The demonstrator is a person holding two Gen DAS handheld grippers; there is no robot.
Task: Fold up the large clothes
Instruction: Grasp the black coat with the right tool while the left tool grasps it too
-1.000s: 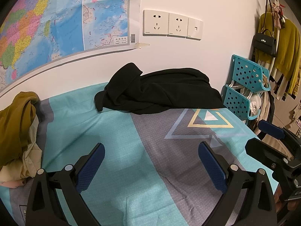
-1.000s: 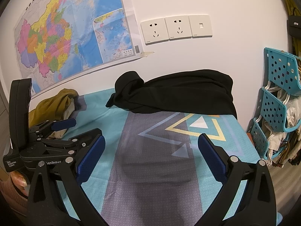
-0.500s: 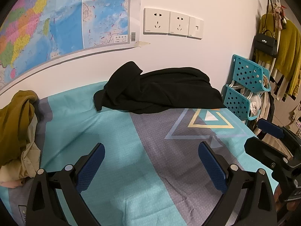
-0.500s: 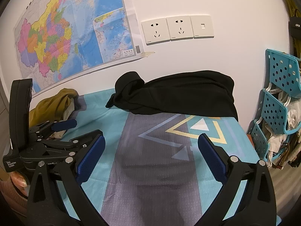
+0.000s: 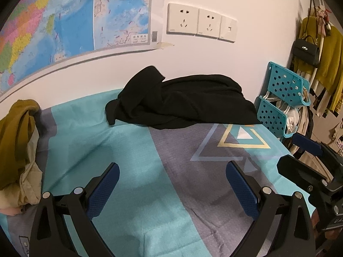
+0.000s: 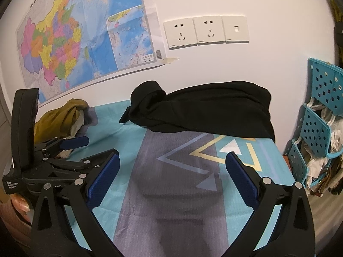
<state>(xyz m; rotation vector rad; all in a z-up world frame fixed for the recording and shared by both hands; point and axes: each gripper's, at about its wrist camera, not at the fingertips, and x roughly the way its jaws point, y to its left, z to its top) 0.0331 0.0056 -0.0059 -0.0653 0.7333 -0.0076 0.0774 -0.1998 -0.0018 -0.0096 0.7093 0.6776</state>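
A crumpled black garment lies at the far edge of a teal and grey patterned table cover, against the white wall. My left gripper hovers open over the near part of the cover, well short of the garment, with nothing between its blue pads. My right gripper is open too, empty, and also short of the garment. The left gripper's body appears at the left of the right wrist view.
A heap of mustard and beige clothes sits at the table's left end. A teal perforated rack stuffed with items stands to the right. Yellow garments and a black handbag hang beyond. A map and sockets are on the wall.
The left wrist view has shifted slightly, so the clothes heap sits further left. The right view has barely changed. Both grippers stay open.
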